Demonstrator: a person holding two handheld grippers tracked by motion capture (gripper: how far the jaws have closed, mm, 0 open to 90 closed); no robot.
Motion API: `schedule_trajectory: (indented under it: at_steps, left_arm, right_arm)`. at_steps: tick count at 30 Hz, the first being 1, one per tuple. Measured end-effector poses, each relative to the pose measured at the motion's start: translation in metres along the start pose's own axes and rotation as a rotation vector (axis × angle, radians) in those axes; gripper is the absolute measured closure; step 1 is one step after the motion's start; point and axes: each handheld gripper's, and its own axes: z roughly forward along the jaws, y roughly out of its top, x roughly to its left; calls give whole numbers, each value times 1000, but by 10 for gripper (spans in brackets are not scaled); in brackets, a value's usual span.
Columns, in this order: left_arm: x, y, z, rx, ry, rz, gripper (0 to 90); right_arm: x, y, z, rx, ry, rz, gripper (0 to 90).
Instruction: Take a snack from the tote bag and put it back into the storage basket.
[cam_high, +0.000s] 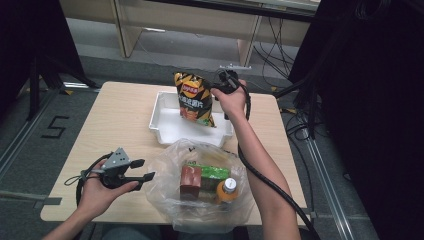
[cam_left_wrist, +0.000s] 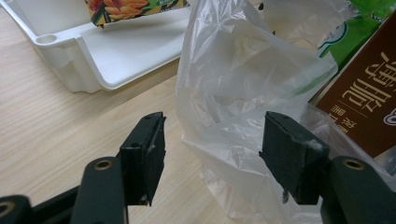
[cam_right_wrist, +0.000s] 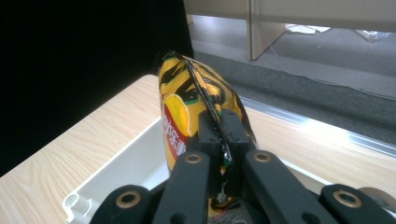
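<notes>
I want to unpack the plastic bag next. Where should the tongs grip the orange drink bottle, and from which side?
Grip the orange drink bottle at its neck under the white cap, coming from above through the plastic bag's open mouth. It seems upright, its cap is uppermost, and the brown carton crowds its left side.

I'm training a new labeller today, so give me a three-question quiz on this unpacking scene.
1. True or false: the right gripper has its jaws shut on the chip bag.
2. What does the chip bag hang over? A) white tray B) plastic bag C) bare table
3. Fill in: the left gripper has its jaws ____, with plastic film between them.

Key: 1 true; 2 A; 3 open
</notes>
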Motion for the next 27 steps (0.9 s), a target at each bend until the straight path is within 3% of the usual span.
schedule_trajectory:
  at_steps: [27]
  left_arm:
    - [0,-1,0,1,-2,2,389]
  right_arm:
    - [-1,3,20,5,16,1,895]
